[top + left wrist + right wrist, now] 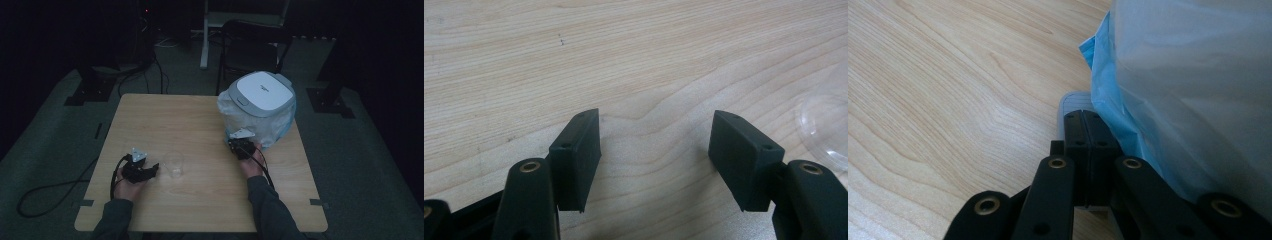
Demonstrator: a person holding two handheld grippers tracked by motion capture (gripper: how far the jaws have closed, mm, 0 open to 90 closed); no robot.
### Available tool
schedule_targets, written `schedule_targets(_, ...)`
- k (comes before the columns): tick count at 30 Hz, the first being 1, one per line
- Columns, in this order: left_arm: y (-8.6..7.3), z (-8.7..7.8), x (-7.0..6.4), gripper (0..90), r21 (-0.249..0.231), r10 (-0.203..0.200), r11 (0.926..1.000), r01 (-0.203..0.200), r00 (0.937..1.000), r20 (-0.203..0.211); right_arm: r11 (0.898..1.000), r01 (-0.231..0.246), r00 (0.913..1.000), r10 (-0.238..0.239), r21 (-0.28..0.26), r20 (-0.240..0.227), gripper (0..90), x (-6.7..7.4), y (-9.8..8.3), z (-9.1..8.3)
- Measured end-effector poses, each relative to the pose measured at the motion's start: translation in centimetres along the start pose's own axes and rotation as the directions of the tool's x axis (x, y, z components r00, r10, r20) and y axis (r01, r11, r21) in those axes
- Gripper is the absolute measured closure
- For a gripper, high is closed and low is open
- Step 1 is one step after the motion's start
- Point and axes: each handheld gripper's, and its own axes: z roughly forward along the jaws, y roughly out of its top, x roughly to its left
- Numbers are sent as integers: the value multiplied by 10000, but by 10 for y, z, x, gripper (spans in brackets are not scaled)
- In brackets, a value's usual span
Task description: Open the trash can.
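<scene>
The right gripper [1084, 117] has its two black jaws pressed flat together, with nothing between them. In the right gripper view they sit at the bottom middle of the frame, and the tips lie just beside the thin blue plastic bag [1198, 95] that takes up the right side. I cannot tell if the tips touch the bag. A small pale grey edge peeks out past the tips, and what it belongs to is not clear.

In the high view the right gripper [242, 146] is at the middle right, at the foot of the bag [272, 125]. The bag wraps around one white and grey box-shaped machine with a rounded lid [264, 92], which stands on the far right part of the one light wooden table [165, 112]. There is a small dark mark of writing on the lid, too tiny to read.

The left gripper [656, 150] has its two black jaws wide apart, holding nothing, with bare wood between them. In the high view the left gripper [150, 170] is at the lower left, lying low on the table. Just to its right stands one clear plastic cup [174, 165]. It looks empty. In the left gripper view the cup's round rim [824, 125] shows at the right edge.

There are two grippers, one cup, one bag and one machine. Behind the table, at the top middle, stands one dark chair [250, 47].
</scene>
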Motion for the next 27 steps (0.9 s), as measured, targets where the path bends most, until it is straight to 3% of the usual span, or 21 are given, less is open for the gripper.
schedule_targets(9,0,0,-1,384,5,4,10000,-4,10000,1,9989,-366,9992,361,-295,-182,900,-1,-7,2)
schedule_targets(27,1,-1,-2,385,115,23,9999,-23,10000,36,9997,-210,9997,208,-129,-147,900,1,-9,6)
